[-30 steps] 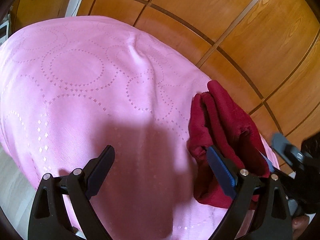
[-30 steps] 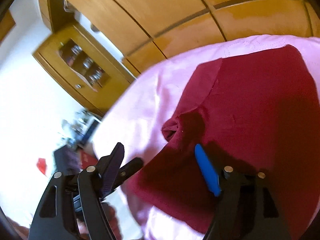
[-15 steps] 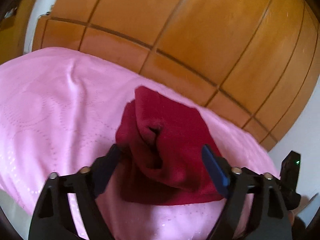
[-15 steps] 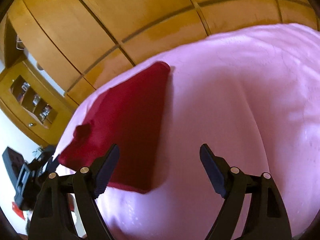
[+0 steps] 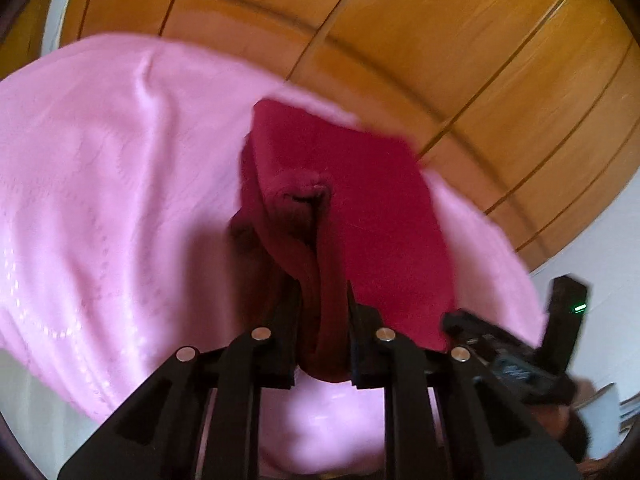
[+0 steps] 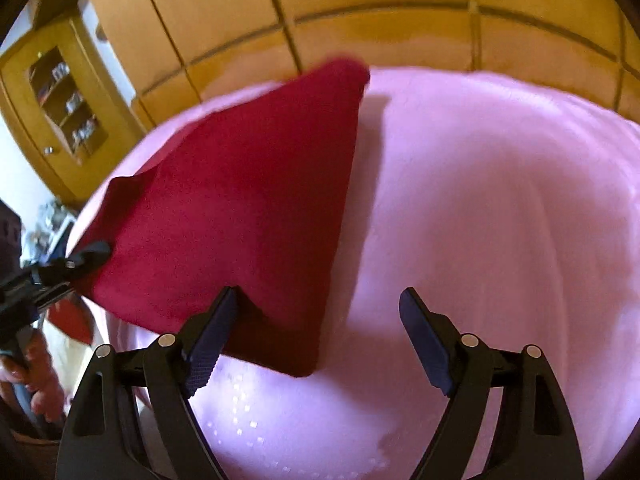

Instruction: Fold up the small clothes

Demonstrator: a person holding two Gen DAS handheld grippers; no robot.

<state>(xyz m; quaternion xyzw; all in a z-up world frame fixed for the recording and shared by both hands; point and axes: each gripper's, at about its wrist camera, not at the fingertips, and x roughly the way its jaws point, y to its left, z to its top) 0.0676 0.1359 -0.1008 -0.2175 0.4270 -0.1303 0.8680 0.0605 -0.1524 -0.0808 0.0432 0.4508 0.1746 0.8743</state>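
A dark red folded garment [image 5: 360, 200] lies on a pink bedspread [image 5: 100, 180]. My left gripper [image 5: 322, 300] is shut on the bunched near edge of the garment. In the right wrist view the garment [image 6: 248, 208] is partly raised at its left corner, where the left gripper [image 6: 86, 258] pinches it. My right gripper [image 6: 320, 320] is open and empty, just above the pink spread [image 6: 500, 220], with its left finger [image 6: 208, 340] at the garment's near edge.
Wooden wardrobe panels [image 5: 440, 40] stand behind the bed. A wooden shelf cabinet [image 6: 60, 88] stands at the left in the right wrist view. The right gripper's body [image 5: 520, 360] shows at the lower right of the left wrist view.
My left gripper has closed on the near edge of the red garment and lifted that corner. My right gripper has stayed open and shifted a little closer to the garment.
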